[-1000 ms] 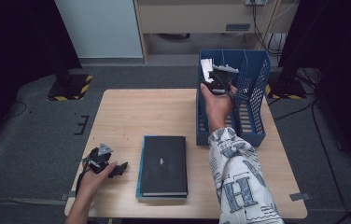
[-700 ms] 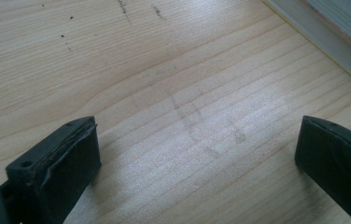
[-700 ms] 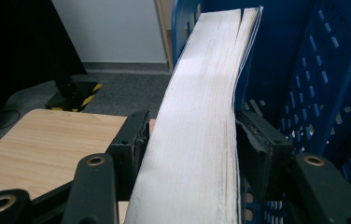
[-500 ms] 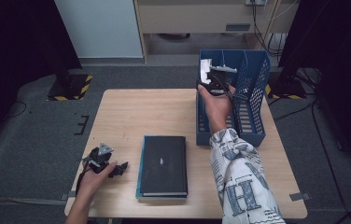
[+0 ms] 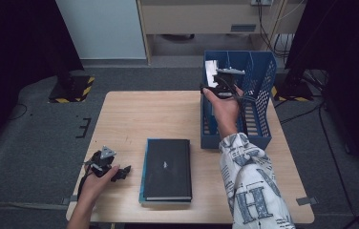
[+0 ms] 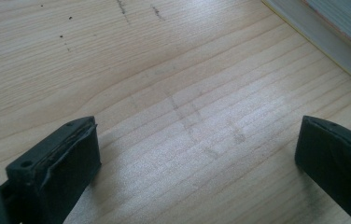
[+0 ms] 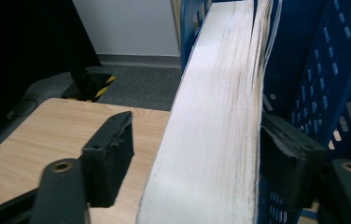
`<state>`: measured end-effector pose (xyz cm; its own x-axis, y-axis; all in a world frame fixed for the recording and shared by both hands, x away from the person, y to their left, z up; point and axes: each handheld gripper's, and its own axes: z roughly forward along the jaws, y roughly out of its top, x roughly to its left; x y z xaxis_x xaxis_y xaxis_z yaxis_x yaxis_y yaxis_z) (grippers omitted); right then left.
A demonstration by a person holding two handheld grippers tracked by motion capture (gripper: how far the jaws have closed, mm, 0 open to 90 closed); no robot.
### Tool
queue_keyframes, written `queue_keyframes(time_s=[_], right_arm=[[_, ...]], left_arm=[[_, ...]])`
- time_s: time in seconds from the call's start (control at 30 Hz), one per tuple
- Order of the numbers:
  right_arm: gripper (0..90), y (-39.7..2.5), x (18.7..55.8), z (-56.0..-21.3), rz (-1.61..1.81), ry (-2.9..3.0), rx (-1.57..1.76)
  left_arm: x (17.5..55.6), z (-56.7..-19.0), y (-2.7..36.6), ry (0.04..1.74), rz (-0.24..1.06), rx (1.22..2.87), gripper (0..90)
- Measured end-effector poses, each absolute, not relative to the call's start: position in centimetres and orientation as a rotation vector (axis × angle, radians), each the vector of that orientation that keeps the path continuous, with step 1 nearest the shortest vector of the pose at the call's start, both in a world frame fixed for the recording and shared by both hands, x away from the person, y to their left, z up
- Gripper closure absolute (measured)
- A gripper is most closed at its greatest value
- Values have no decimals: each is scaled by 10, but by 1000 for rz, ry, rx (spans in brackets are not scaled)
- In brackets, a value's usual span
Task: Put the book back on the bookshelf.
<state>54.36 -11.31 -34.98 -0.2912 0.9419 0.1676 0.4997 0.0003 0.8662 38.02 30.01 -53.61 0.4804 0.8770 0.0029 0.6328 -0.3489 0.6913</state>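
White page block: a book (image 7: 220, 116) stands on edge at the left compartment of the blue file rack (image 5: 263, 114), upper right of the high view.
Right gripper (image 5: 223, 83): jaws spread around the book, right jaw touching its pages, left jaw clear.
Left gripper (image 5: 105, 164): jaws spread over bare table (image 6: 173, 93), lower left of the high view, beside the black book (image 5: 166, 168).
Risk: with one jaw off, the upright book may tip or fan open; loose page edges could catch on the rack's wall.
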Motion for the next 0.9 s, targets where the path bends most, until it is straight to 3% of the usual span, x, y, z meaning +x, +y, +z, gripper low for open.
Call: queue_keyframes(time_s=[0.5,0.9], right_arm=[[126,-125,520,-339,1265,1915,1424],[77,-152,478,-353,1253,1949,1344]], left_arm=[[380,-536,301,1240,500,2103,0],[379,-537,301,1232,502,2097,0]])
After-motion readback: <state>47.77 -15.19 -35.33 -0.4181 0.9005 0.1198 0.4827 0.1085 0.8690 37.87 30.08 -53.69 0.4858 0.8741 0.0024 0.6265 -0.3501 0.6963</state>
